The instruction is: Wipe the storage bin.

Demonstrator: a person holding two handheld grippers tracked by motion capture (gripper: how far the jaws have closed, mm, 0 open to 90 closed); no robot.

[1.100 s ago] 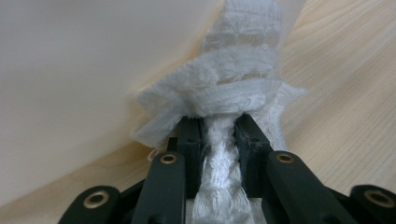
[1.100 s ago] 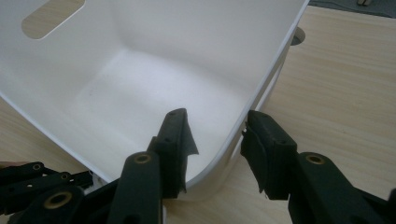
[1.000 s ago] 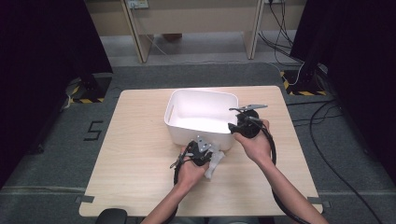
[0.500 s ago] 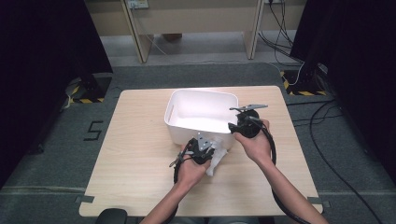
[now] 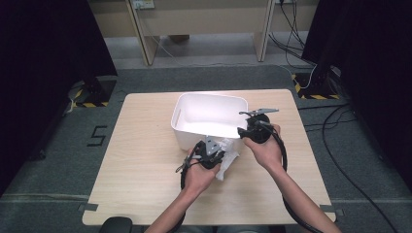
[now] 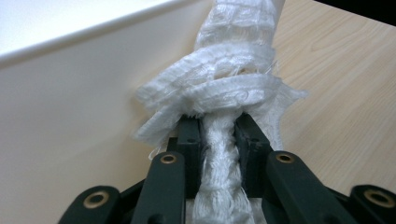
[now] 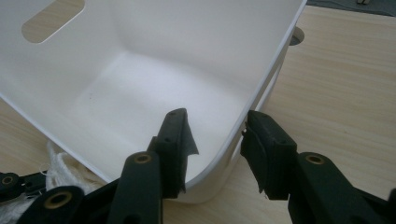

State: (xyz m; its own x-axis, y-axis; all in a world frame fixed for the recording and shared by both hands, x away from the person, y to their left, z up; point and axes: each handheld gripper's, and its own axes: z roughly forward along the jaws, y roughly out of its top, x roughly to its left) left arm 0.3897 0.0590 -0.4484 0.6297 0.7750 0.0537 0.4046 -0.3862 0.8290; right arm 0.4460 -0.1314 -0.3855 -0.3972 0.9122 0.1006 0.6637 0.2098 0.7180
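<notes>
A white plastic bin (image 5: 214, 95) stands on the wooden table (image 5: 145, 160). My left gripper (image 5: 217, 154) is at the bin's near wall, shut on a white woven cloth (image 5: 228, 159). In the left gripper view the cloth (image 6: 219, 88) bunches above the jaws, with a twisted strand pinched between them, and the bin's wall (image 6: 70, 102) is close on the left. My right gripper (image 5: 245, 128) is at the bin's near right corner. In the right gripper view its jaws straddle the corner rim (image 7: 261, 88), one inside and one outside, gripping it.
The bin's inside (image 7: 154, 93) looks bare, with a handle slot (image 7: 51, 21) in its far wall. Bare tabletop (image 5: 141, 126) lies left of the bin and toward the front edge. Cables (image 5: 335, 121) trail on the grey floor to the right of the table.
My left gripper has lifted the cloth a little beside the bin's near wall. The right gripper and the bin have stayed still.
</notes>
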